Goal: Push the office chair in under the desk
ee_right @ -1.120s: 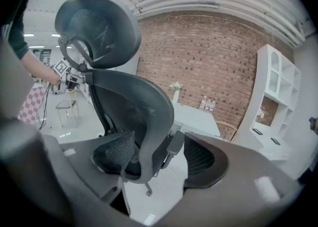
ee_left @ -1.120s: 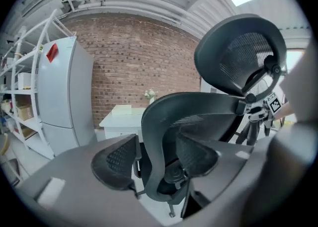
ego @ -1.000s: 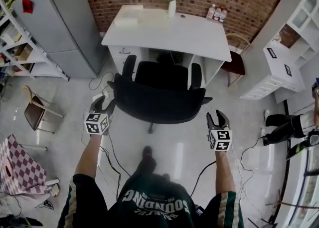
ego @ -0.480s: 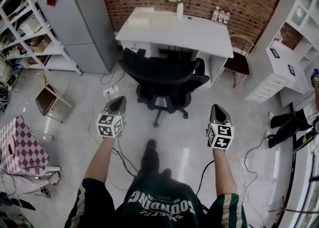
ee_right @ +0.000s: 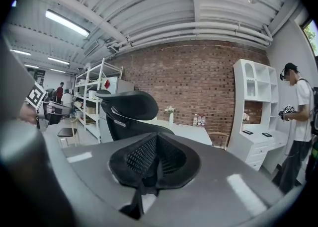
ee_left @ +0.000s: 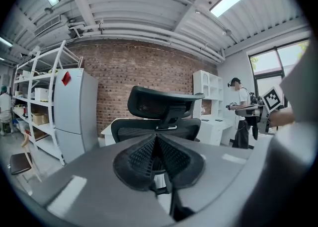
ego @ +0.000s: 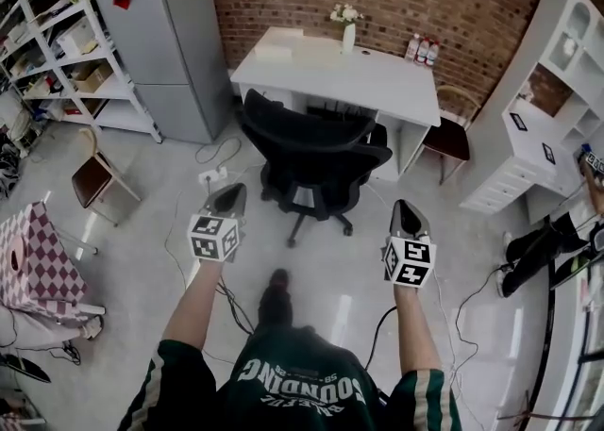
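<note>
The black office chair (ego: 311, 157) stands with its seat partly under the white desk (ego: 377, 75) and its back toward me. Its star base shows on the floor in front of the desk. My left gripper (ego: 232, 193) is shut and holds nothing, a little short of the chair's left side. My right gripper (ego: 405, 207) is also shut on nothing, off the chair's right side. In the left gripper view the shut gripper (ee_left: 157, 144) points at the chair (ee_left: 161, 106). The right gripper (ee_right: 156, 145) has the chair's headrest (ee_right: 128, 104) ahead on its left and the desk (ee_right: 186, 131) beyond.
A grey fridge (ego: 172, 42) and metal shelves (ego: 58, 52) stand to the left. A white cabinet (ego: 540, 104) and a brown chair (ego: 449, 137) are on the right. Cables (ego: 213, 174) lie on the floor. A small chair (ego: 90, 179) stands left; a person (ee_right: 298, 121) stands right.
The chair has rolled away from me toward the desk. Both grippers, open beside its back a second ago, have let go, shut and drawn back from it.
</note>
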`<state>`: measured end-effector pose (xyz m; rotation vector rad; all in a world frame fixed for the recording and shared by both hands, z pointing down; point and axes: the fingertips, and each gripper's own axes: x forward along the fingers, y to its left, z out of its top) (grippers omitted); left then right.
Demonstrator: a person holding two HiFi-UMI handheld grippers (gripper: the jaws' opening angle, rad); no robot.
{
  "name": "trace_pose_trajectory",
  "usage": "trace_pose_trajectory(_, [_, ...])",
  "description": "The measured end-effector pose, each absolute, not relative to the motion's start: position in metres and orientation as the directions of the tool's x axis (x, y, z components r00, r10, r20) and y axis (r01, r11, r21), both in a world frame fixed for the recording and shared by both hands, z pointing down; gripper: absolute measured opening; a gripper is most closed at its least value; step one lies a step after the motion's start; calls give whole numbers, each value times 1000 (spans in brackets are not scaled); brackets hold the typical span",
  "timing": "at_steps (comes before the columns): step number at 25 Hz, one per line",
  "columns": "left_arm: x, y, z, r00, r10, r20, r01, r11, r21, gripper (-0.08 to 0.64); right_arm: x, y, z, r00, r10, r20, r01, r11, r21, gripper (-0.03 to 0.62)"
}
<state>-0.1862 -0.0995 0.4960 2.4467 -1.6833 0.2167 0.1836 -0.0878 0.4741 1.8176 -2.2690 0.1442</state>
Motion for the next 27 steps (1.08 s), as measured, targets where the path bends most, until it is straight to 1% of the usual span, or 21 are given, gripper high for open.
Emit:
trace_pose_trajectory(6, [-178, -92, 494, 362, -908, 211, -931, -364, 31, 11, 176, -80, 471, -209, -948, 240, -967, 237, 97, 0])
trace_pose_trajectory(27, [-181, -102, 494, 373, -899, 232, -925, -379, 18, 11, 162, -87, 470, -241, -938, 249, -957, 272, 97, 0])
